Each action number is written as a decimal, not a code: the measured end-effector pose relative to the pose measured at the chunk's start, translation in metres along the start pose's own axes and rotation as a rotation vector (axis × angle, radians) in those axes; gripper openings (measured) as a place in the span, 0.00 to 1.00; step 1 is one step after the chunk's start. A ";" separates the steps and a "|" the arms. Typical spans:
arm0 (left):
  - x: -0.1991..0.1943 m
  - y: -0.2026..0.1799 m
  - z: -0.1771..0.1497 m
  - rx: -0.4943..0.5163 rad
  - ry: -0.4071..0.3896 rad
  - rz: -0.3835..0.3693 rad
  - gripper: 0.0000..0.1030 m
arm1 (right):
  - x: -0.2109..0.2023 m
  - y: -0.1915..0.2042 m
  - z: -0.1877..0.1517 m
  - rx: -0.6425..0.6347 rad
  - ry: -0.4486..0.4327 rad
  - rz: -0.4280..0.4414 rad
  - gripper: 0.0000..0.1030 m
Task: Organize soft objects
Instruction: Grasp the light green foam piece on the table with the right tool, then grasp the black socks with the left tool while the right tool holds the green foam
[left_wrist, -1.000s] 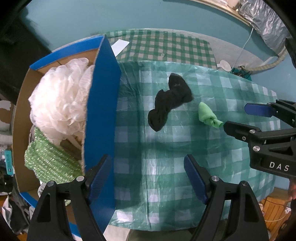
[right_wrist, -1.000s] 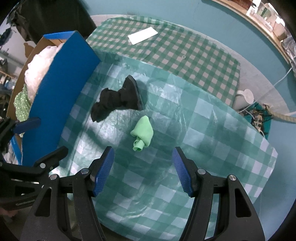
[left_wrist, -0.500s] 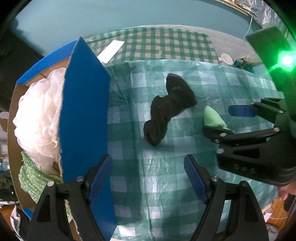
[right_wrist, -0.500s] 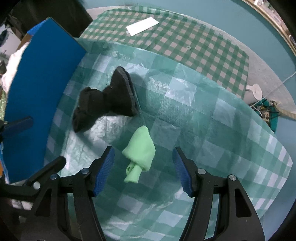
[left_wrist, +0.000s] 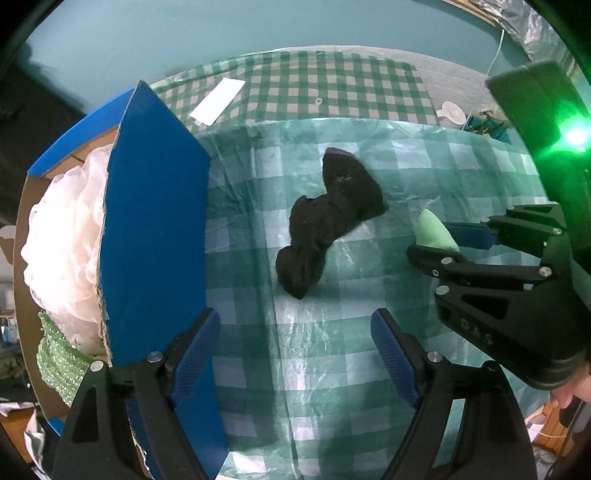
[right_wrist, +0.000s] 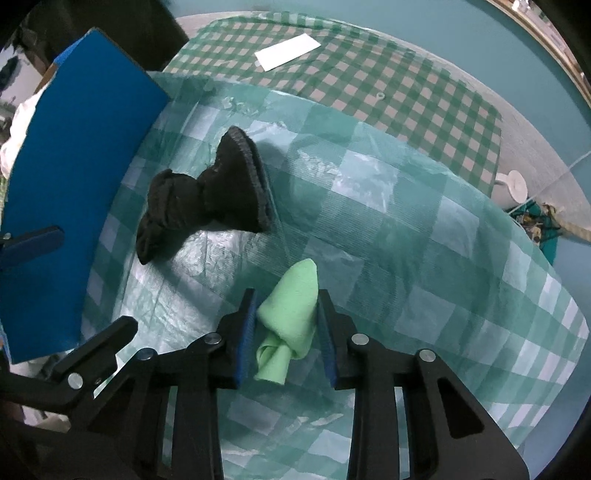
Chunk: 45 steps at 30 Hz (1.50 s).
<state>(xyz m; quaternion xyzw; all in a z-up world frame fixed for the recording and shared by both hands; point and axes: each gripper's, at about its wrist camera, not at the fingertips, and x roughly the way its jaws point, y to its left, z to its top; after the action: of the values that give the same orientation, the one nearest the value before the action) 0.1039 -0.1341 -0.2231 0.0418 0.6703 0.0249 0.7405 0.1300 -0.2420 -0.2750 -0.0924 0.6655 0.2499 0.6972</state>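
A light green cloth (right_wrist: 291, 314) lies on the checked tablecloth (right_wrist: 424, 258). My right gripper (right_wrist: 286, 314) has its jaws closed against both sides of the cloth; both also show in the left wrist view, the gripper (left_wrist: 439, 242) and the cloth (left_wrist: 432, 230). A black sock (left_wrist: 325, 221) lies mid-table, also in the right wrist view (right_wrist: 207, 195). My left gripper (left_wrist: 295, 347) is open and empty, hovering short of the sock, beside the blue box (left_wrist: 155, 229).
The blue cardboard box at the left holds a white mesh puff (left_wrist: 66, 236) and a green sparkly item (left_wrist: 59, 358). A white paper slip (right_wrist: 288, 51) lies on the far checked cloth. The table edge drops off at the right.
My right gripper moved forward over the green cloth and closed its jaws on it. My left gripper shifted slightly toward the black sock and stayed open.
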 end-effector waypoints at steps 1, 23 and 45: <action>0.000 -0.001 0.001 0.002 0.002 0.000 0.82 | -0.002 -0.002 -0.002 0.005 -0.004 0.003 0.28; 0.037 -0.019 0.052 0.077 0.028 -0.018 0.82 | -0.045 -0.065 -0.053 0.197 -0.063 0.013 0.28; 0.058 -0.021 0.055 0.100 0.026 -0.086 0.47 | -0.063 -0.062 -0.080 0.266 -0.092 0.016 0.28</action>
<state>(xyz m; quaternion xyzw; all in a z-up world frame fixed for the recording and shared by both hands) 0.1639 -0.1513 -0.2769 0.0498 0.6816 -0.0400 0.7290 0.0890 -0.3463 -0.2340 0.0178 0.6610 0.1690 0.7309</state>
